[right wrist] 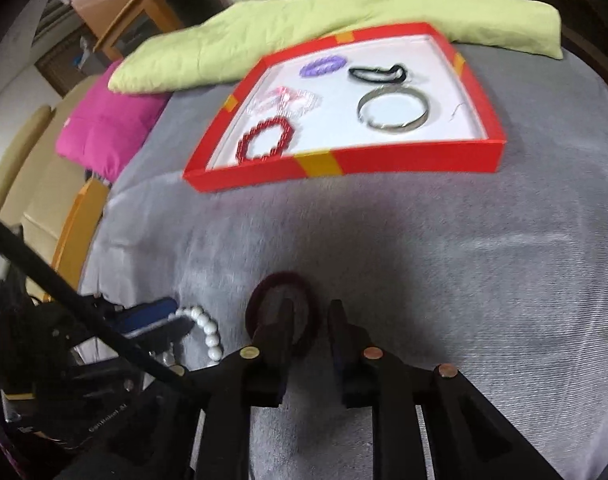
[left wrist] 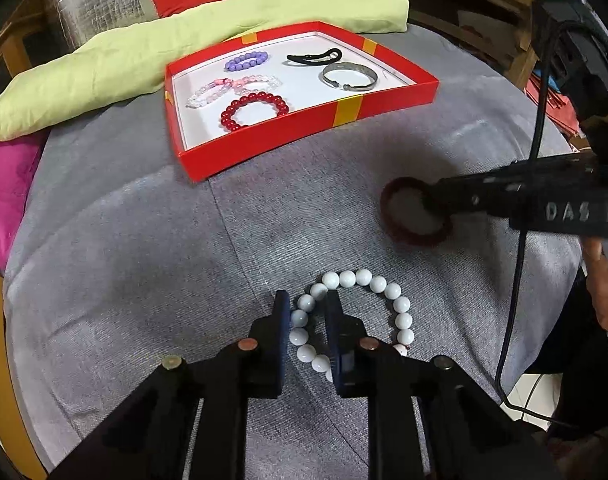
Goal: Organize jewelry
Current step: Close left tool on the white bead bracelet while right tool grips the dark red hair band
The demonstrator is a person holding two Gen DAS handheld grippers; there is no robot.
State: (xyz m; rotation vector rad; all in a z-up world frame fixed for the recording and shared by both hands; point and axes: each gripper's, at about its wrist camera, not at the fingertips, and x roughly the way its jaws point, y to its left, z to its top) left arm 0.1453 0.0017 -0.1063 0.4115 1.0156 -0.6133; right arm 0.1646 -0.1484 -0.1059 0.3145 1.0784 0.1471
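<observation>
The left gripper point(left wrist: 307, 312) has its jaws nearly closed astride the near side of the white bead bracelet point(left wrist: 355, 320), beads between the pads, though whether they pinch yet I cannot tell. To its right, the right gripper point(right wrist: 308, 320) stands slightly parted with one finger inside the dark red hair tie point(right wrist: 282, 312), its band between the jaws but not clearly clamped. Both are at the pick-up step; next comes a firm squeeze, then a lift toward the red box point(left wrist: 264, 148) ahead. Inside lie five pieces: three bead bracelets, one metal bangle point(left wrist: 348, 77), one black clip point(left wrist: 315, 57).
</observation>
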